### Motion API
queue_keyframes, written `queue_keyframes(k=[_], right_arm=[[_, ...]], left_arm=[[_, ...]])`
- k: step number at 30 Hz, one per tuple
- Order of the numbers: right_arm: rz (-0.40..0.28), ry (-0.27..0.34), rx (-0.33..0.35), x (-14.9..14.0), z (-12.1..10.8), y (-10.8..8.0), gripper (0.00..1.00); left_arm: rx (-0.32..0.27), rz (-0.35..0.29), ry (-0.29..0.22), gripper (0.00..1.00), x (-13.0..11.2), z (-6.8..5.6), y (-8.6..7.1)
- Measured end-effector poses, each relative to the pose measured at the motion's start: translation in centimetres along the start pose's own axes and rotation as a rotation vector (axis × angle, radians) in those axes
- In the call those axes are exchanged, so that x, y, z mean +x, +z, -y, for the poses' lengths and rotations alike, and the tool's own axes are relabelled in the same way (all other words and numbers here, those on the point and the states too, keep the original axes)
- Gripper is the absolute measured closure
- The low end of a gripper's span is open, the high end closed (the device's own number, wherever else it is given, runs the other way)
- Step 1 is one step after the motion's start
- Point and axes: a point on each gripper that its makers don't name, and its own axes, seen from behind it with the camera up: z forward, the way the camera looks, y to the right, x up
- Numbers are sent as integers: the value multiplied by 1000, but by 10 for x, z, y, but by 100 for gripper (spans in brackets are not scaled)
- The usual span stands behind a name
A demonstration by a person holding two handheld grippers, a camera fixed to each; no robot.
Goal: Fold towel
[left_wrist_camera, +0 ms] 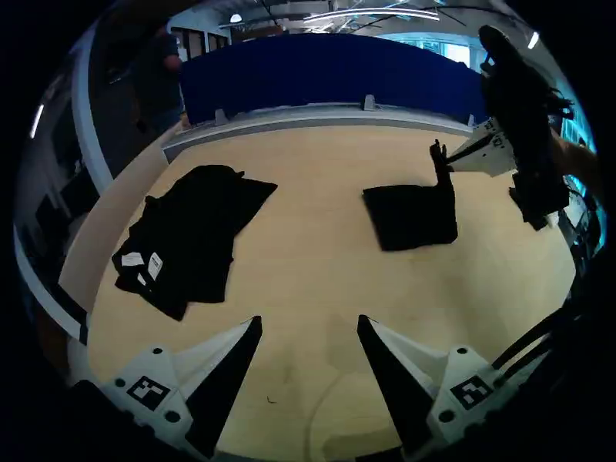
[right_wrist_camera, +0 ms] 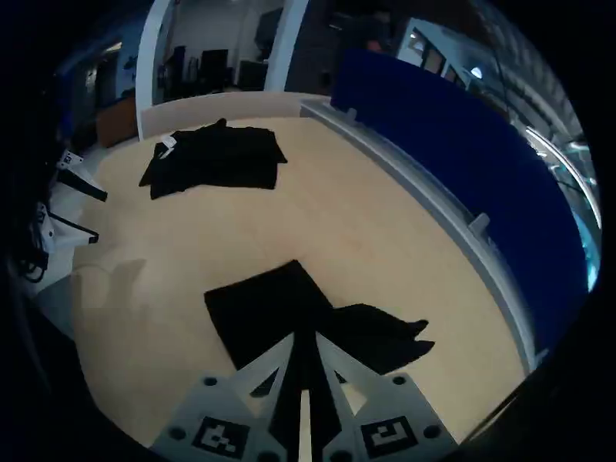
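A black towel (left_wrist_camera: 408, 217) lies folded on the light wooden table (left_wrist_camera: 323, 254), right of centre. In the left gripper view, one corner of it is pulled up by my right gripper (left_wrist_camera: 440, 152), held by a hand at the far right. In the right gripper view the same towel (right_wrist_camera: 262, 308) lies just ahead, and a strip of its cloth runs between the nearly closed fingers of my right gripper (right_wrist_camera: 308, 339). My left gripper (left_wrist_camera: 309, 319) hovers open over bare table near the front edge, holding nothing; it also shows at the left edge of the right gripper view (right_wrist_camera: 73, 204).
A pile of black towels (left_wrist_camera: 189, 239) with white tags lies on the table's left side, seen farther off as the pile (right_wrist_camera: 215, 158). A blue partition (left_wrist_camera: 331, 73) runs along the table's far edge. A person stands behind the left corner.
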Motion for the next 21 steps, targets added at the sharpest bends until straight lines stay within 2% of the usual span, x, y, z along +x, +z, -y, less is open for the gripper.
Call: queue_keyframes(k=[7,12,17,21], right_arm=[[26,-17,92,3,54,52,97],[63,1,136,-10,80,77,97],[76,35,141,-17,83,81,96],[70,55,138,-16,81,79,90]], left_arm=[[16,-8,-22,8,-4,2,-6],[19,-8,-36,8,-6,1,-8],[17,-8,-34,8,-7,0,-7],[15,-6,-31,8,-8,-1,-6]])
